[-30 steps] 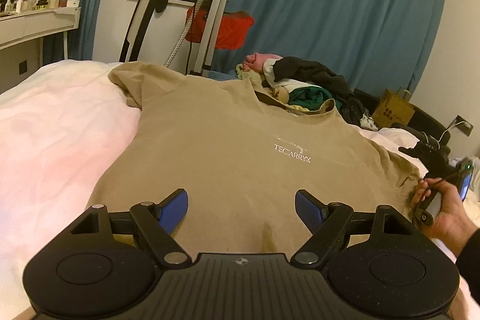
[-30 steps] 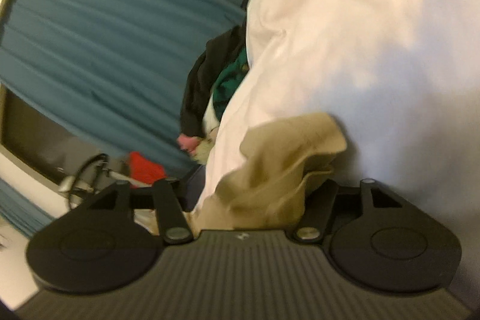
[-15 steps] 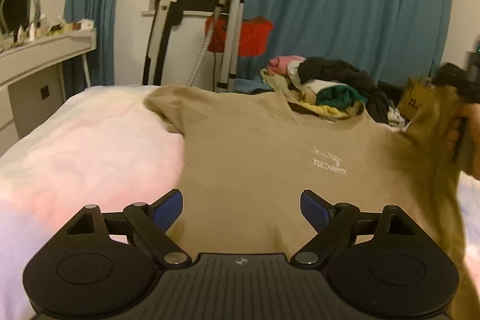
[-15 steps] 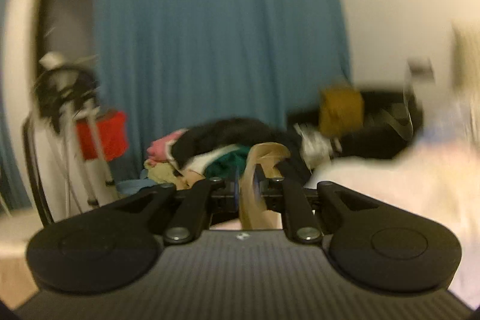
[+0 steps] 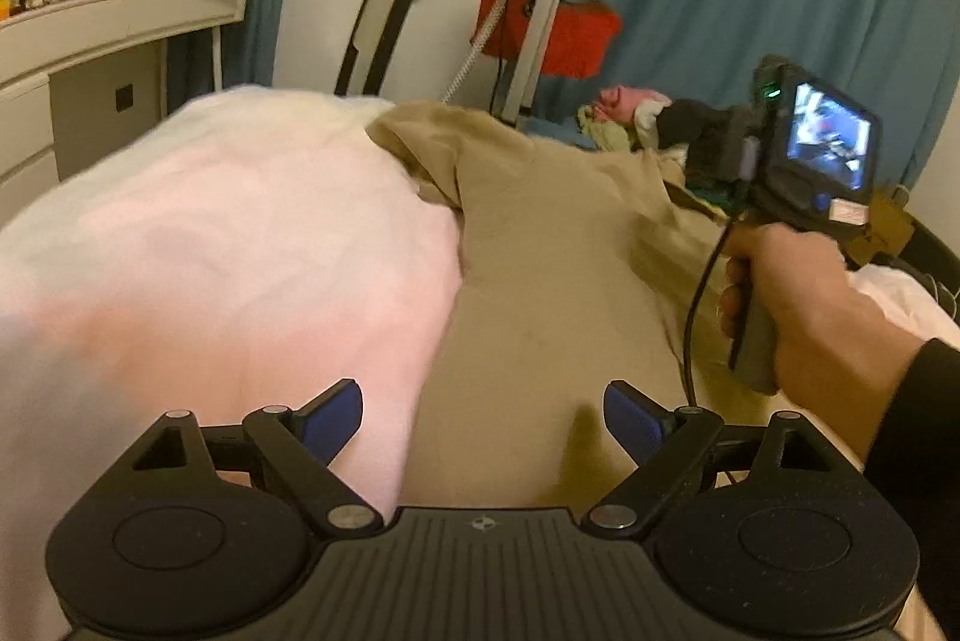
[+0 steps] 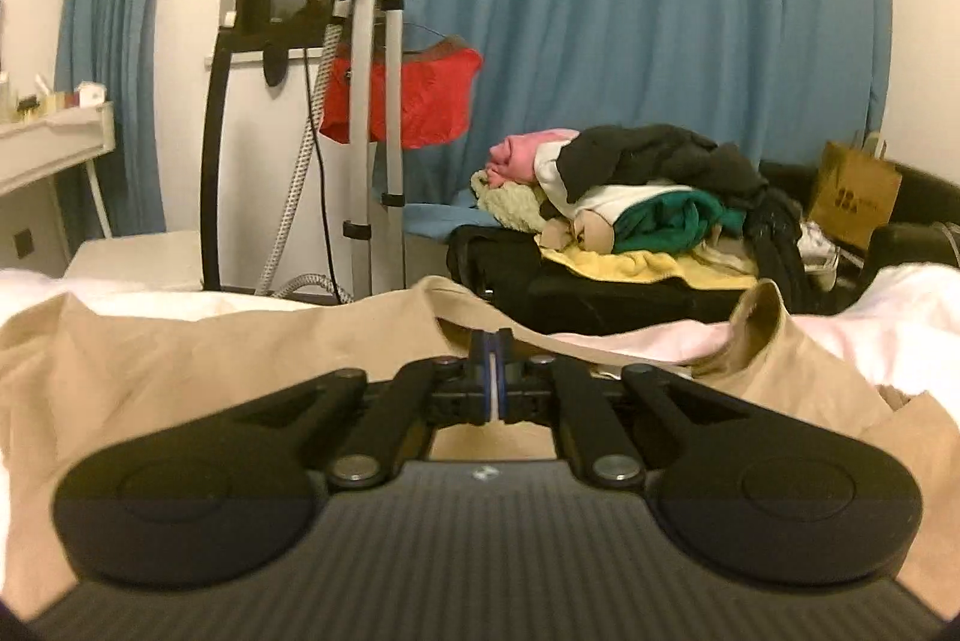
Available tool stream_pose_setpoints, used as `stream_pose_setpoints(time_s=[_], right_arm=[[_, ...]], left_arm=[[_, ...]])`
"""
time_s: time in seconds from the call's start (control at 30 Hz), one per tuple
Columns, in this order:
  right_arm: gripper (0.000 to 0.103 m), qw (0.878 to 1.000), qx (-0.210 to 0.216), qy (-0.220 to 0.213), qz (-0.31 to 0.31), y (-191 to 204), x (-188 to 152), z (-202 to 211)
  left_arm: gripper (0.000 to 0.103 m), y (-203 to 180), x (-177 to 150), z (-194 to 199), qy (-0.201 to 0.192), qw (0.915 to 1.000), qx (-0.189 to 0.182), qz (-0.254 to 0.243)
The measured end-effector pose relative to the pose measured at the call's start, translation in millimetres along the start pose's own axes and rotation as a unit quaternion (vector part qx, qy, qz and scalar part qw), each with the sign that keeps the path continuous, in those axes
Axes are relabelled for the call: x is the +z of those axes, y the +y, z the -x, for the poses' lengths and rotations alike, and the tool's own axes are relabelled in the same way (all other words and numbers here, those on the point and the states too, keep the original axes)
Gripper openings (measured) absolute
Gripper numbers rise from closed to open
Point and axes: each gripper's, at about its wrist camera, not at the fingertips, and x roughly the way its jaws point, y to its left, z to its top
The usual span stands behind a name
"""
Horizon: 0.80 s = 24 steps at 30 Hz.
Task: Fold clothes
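Shirt [image 5: 558, 293] lies flat on my bed [image 5: 228, 245], collar toward the far curtain, its long axis running away from me. My right gripper [image 6: 492, 371] sits over the shirt's middle, jaws pressed together; whether cloth is pinched between them I cannot tell, though a fold of the right side rises beside it. My right hand [image 5: 798, 305] holds it low, pointing near level. My left gripper [image 5: 483, 422] hovers above the near hem, jaws wide apart and empty, tilted down. I judge the left sleeve [image 5: 420, 155], far-left, is closer to my left hand.
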Motion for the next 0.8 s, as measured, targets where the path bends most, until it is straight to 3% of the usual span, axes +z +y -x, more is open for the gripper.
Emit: stream_pose_setpoints(time_s=[0.13, 0.23, 0.27, 0.43, 0.57, 0.7, 0.73, 0.8], right_arm=[[0.012, 0.999, 0.019, 0.027, -0.024, -36.6, -2.9, 8.6], [0.059, 0.998, 0.048, 0.04, -0.032, -75.9, -13.6, 40.2], [0.065, 0.997, 0.055, 0.039, -0.031, -89.1, -18.1, 55.6], [0.064, 0.996, 0.069, 0.051, -0.011, -148.4, -49.3, 119.1], [0.064, 0.994, 0.056, 0.098, -0.003, -181.5, -83.5, 146.3], [0.065, 0.984, 0.058, 0.114, -0.122, -204.7, -103.1, 165.5], [0.065, 0.976, 0.07, 0.115, -0.171, -209.8, -106.7, 168.3], [0.065, 0.945, 0.101, 0.112, -0.291, -221.2, -116.8, 170.6]], left_arm=[[0.089, -4.5, -1.0, -6.4, 0.007, 0.9999, -0.012, -0.001], [0.089, -8.8, -2.5, -5.5, 0.002, 0.9998, -0.018, 0.002], [0.089, -10.8, -1.7, -7.2, 0.003, 0.9998, -0.021, 0.004], [0.089, -21.0, -3.8, -3.8, 0.002, 0.9995, -0.032, 0.0], [0.089, -28.0, -6.5, 2.7, -0.009, 0.9989, -0.046, -0.01], [0.089, -32.6, -9.4, 2.2, -0.002, 0.9982, -0.058, -0.016], [0.089, -34.4, -9.3, 0.9, 0.005, 0.998, -0.062, -0.013], [0.089, -39.5, -8.8, 0.2, 0.012, 0.9971, -0.074, -0.016]])
